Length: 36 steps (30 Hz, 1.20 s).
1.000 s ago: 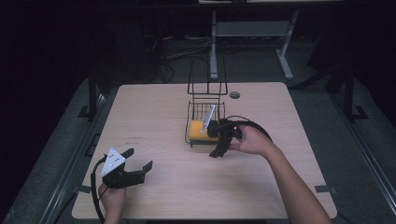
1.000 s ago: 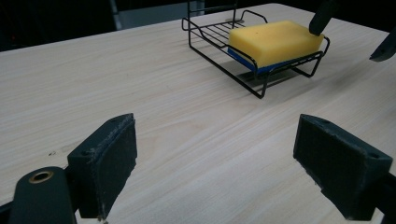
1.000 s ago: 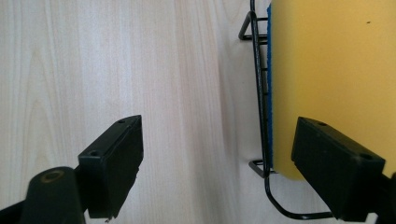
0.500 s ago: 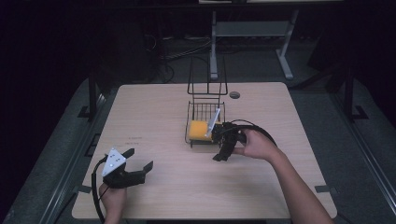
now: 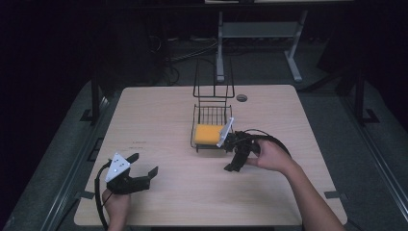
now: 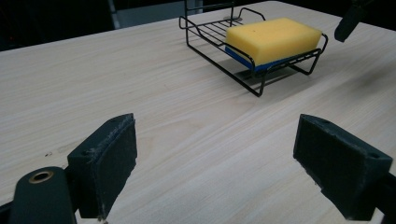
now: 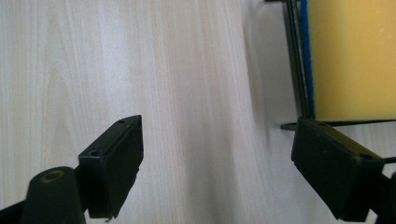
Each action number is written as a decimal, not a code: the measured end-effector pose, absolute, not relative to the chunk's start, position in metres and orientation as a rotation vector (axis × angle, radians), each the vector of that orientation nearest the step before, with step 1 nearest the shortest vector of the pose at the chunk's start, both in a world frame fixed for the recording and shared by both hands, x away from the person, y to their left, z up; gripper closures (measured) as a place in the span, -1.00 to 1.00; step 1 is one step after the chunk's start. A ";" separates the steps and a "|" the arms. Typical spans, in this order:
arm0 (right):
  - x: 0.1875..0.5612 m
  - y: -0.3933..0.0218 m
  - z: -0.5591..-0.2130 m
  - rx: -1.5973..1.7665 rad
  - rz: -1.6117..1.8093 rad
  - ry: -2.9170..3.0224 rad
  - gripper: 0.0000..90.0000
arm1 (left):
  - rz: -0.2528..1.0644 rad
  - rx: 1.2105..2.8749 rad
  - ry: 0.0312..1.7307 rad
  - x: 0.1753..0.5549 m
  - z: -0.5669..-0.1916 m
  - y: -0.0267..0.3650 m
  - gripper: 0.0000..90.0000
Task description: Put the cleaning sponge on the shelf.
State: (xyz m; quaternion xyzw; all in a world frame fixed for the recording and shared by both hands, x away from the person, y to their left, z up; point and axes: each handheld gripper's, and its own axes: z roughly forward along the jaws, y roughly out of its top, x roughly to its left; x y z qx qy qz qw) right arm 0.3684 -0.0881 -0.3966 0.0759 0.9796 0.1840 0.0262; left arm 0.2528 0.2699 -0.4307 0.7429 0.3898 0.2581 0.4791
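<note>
1. The yellow sponge [image 5: 208, 134] lies flat in the black wire rack [image 5: 212, 114] at mid-bench, blue side down, just ahead and to the side of the right hand-held gripper [image 5: 236, 156]. That gripper is spread wide and holds nothing.
2. In the right gripper view, one jaw sits just beside the rack's rim wire, with the sponge [image 7: 352, 56] beyond it. My read is that the sponge is resting in place, so the sound move is to draw clear.
3. Pull straight back from the rack; I'd keep that nearer jaw off the wire so the light rack [image 6: 219, 32] does not slide or tip.
4. The left hand-held gripper [image 5: 136, 175] rests wide and empty on the bench [image 5: 159, 110], well apart; leave it there.
</note>
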 end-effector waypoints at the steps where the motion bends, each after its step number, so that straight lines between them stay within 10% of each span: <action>1: 0.367 -0.090 -0.398 0.238 0.568 3.027 -0.63 | 0.630 1.814 0.951 0.253 -0.431 0.270 -0.72; 36: 0.341 -0.119 -0.415 0.285 0.551 3.016 -0.63 | 0.631 1.825 0.948 0.253 -0.431 0.268 -0.72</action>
